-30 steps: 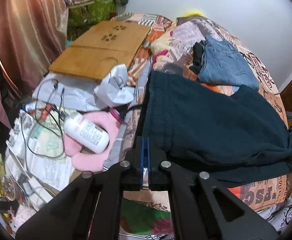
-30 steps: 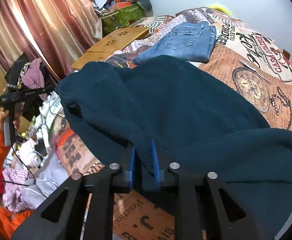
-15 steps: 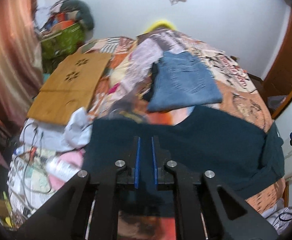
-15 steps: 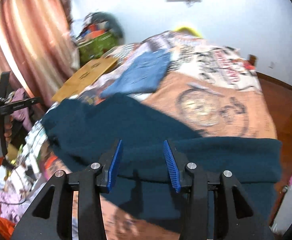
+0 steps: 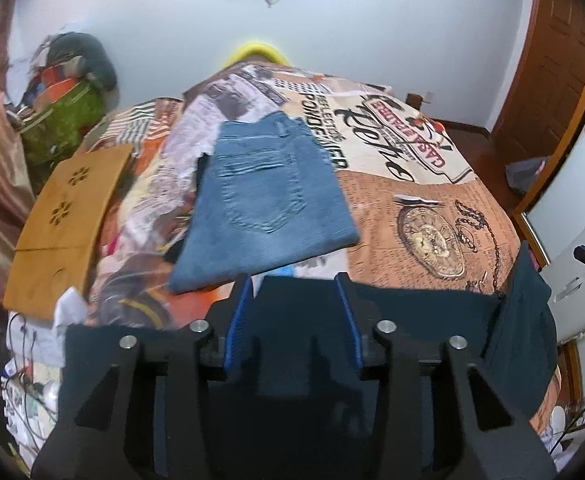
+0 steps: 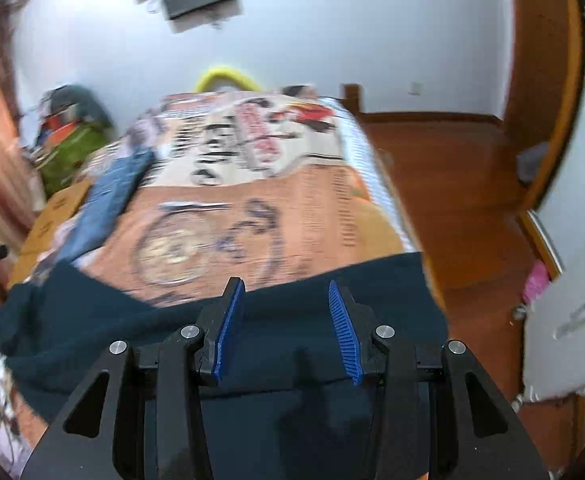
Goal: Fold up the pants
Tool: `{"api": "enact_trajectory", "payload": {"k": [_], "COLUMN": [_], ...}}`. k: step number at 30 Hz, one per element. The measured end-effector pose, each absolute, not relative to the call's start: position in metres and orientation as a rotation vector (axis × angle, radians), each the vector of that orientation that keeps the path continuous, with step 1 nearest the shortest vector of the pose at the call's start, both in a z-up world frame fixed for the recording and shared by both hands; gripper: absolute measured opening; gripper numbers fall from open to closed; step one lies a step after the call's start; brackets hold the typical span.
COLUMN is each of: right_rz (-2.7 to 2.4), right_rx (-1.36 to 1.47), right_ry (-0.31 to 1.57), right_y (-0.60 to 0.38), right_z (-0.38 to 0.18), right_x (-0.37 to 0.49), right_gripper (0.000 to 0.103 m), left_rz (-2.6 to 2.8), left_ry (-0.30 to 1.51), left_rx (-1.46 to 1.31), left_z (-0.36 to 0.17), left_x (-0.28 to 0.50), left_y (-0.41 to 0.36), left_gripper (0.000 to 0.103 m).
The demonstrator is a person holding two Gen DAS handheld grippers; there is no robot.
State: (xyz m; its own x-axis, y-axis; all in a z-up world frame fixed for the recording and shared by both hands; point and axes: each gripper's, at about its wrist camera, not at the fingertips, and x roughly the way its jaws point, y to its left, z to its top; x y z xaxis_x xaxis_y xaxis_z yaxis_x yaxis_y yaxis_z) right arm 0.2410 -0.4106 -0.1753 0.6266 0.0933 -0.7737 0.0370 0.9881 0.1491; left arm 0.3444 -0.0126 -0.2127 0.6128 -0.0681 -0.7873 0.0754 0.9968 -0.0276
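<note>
Both tongs stand released, with nothing between the blue pads. The left gripper (image 5: pixel 296 320) has just been opening, its jaws now well apart over the dark teal pants (image 5: pixel 432 320); the right gripper (image 6: pixel 288 328) has likewise just let go and hangs with jaws spread above the same cloth.

Position of the work: the pants lie across the near edge of the bed (image 5: pixel 392 220), doubled over, one end draping off the right side in the left view.

Step in hand, as judged: release after a fold, then retreat.

1. Lift each gripper straight clear; dragging a pad across the cloth would likely pull the top layer askew.
2. Check that the folded edges line up before re-gripping. The right view is blurred, so alignment cannot be confirmed there.
3. Keep the next fold short of the jeans (image 5: pixel 268 208), which lie folded just beyond, apart from the pants.

Farther back, a wooden board (image 5: pixel 68 216) rests at the left of the bed.
</note>
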Motion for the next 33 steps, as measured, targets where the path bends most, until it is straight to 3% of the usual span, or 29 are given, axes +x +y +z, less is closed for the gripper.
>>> {"api": "enact_trajectory", "payload": {"k": [17,21,23,26,28,30,33], "right_rz": [-0.095,-0.068,-0.056,-0.041,-0.029,-0.030,-0.038], "right_rx": [0.301,0.386,0.383,0.363,0.392,0.410,0.377], "right_ry": [1.065,1.102,1.116,1.106,1.101,1.093,1.092], "right_y": [-0.480,-0.484,-0.481,-0.477,-0.481,-0.485,-0.485], "right_z": [-0.270,-0.287,-0.293,-0.299,-0.301,-0.302,-0.300], "right_x": [0.319,0.330,0.332,0.329,0.326,0.324,0.320], "right_gripper": [0.042,0.042,0.055,0.058,0.055,0.046,0.026], "left_rz": [-0.088,-0.073,-0.069,-0.064,-0.065,-0.069,-0.077], "left_ry": [1.119,1.127,1.122,1.117,1.116,1.114,1.115], "left_rx": [0.056,0.056,0.071,0.099,0.114,0.118,0.115], "left_z": [-0.303,-0.311,-0.311,-0.311,-0.310,-0.309,-0.306], "left_x": [0.402,0.405,0.406,0.405,0.404,0.402,0.399], "left_y": [-0.045,-0.044,-0.047,-0.051,-0.053,-0.055,-0.058], "left_gripper": [0.045,0.050,0.051,0.053,0.053,0.053,0.053]}}
